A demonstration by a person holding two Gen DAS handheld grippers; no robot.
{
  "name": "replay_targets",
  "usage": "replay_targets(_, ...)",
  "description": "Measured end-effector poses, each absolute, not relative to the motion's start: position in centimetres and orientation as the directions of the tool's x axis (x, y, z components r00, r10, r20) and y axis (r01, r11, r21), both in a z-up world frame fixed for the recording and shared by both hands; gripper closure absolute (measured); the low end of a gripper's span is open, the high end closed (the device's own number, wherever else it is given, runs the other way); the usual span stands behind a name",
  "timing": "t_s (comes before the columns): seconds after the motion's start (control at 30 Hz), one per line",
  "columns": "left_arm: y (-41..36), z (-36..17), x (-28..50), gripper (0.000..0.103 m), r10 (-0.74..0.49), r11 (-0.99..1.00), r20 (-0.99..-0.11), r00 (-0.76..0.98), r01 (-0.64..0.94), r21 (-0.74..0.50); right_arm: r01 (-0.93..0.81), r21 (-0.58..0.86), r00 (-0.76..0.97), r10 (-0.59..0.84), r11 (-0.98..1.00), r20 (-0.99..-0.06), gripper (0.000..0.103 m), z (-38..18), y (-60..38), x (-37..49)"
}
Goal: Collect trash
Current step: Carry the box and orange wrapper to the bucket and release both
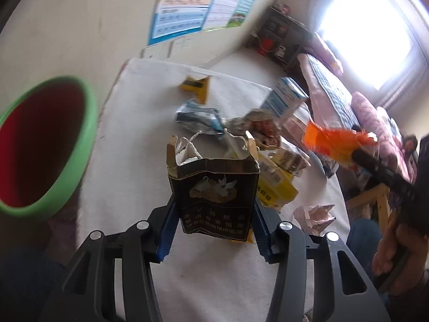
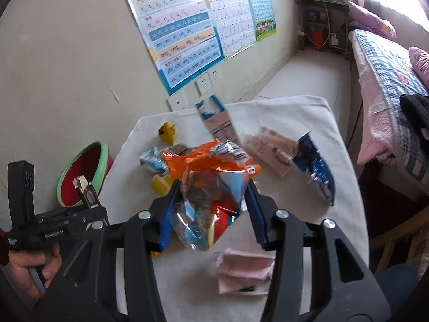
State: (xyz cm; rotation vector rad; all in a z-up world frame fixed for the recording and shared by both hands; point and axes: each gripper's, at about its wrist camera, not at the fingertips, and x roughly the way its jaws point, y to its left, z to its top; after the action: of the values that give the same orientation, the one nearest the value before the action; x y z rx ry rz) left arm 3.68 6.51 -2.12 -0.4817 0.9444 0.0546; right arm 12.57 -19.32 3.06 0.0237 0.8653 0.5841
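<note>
My left gripper [image 1: 214, 201] is shut on a torn black cigarette pack [image 1: 211, 177], held upright above the white-clothed table [image 1: 150, 112]. The pack's top is ripped open with paper sticking out. In the right wrist view the same pack [image 2: 86, 191] hangs over the bin's near side. My right gripper [image 2: 213, 187] is shut on a crumpled orange and clear snack wrapper [image 2: 209, 206], lifted off the table. The bin [image 1: 89, 123], red with a green rim, stands left of the table [image 2: 103, 158].
Several pieces of trash lie on the cloth: a yellow wrapper [image 2: 167, 131], a blue-white carton [image 2: 217, 120], a pink carton [image 2: 268, 145], a dark blue bag [image 2: 316, 171], pink paper [image 2: 244, 271]. A bed [image 2: 388, 80] stands to the right, a postered wall behind.
</note>
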Motion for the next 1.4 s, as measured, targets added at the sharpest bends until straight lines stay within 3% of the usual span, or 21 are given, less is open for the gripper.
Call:
replay_targets(0.5,11.7,0.7,0.6,0.056,-0.096,0.856,-0.732,0.674,-0.320,-0.406,-0.594,0.221,0.445,0.544,0.774,-0.711,0.056,4.5,-12.9,9.8)
replay_targets(0.9,18.9,1.3,-4.0,0.056,0.014,0.780,-0.726,0.688,-0.461,-0.423,-0.696,0.221,0.353,0.594,0.683,-0.723,0.056,4.4,-5.4,7.8)
replay_targets(1.4,23.8,3.2,-7.4,0.055,0.090,0.769,-0.727,0.681,-0.511,-0.383,-0.776,0.229,0.299,0.663,0.588,-0.687,0.056,6.5,3.6,5.7)
